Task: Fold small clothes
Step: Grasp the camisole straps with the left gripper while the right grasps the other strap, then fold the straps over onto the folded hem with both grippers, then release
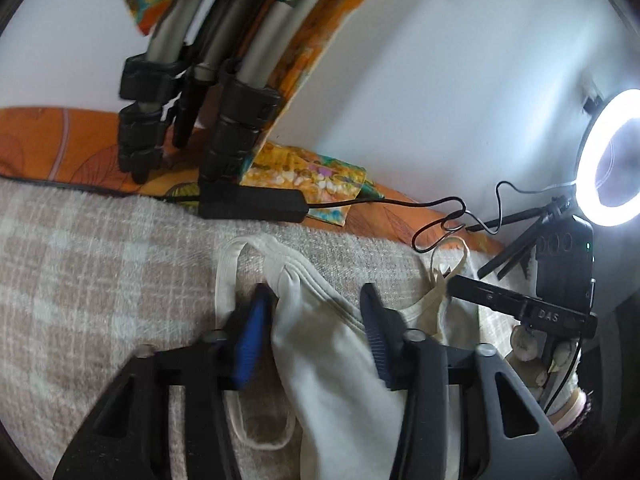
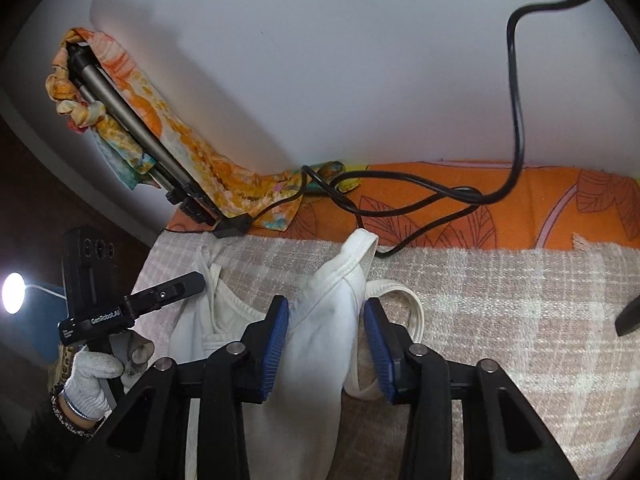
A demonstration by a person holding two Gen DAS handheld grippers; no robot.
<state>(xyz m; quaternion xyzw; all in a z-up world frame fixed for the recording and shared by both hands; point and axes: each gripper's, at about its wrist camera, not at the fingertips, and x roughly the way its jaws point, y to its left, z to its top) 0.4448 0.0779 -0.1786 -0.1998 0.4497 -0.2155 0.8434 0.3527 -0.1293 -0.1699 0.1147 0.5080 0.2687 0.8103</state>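
Soft white vest (image 1: 340,360) — ribbed trim, between blue-padded left gripper (image 1: 316,304), nubby checked blanket (image 1: 100,260)

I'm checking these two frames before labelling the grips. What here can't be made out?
- Left wrist view: whether the left claw pinches the white garment; its blue pads are motion-blurred, with cloth in the gap.
- Right wrist view: the garment's lower part, hidden behind the right claw body and cut off by the bottom edge.
- Left wrist view: the ring light centre, washed out by glare.
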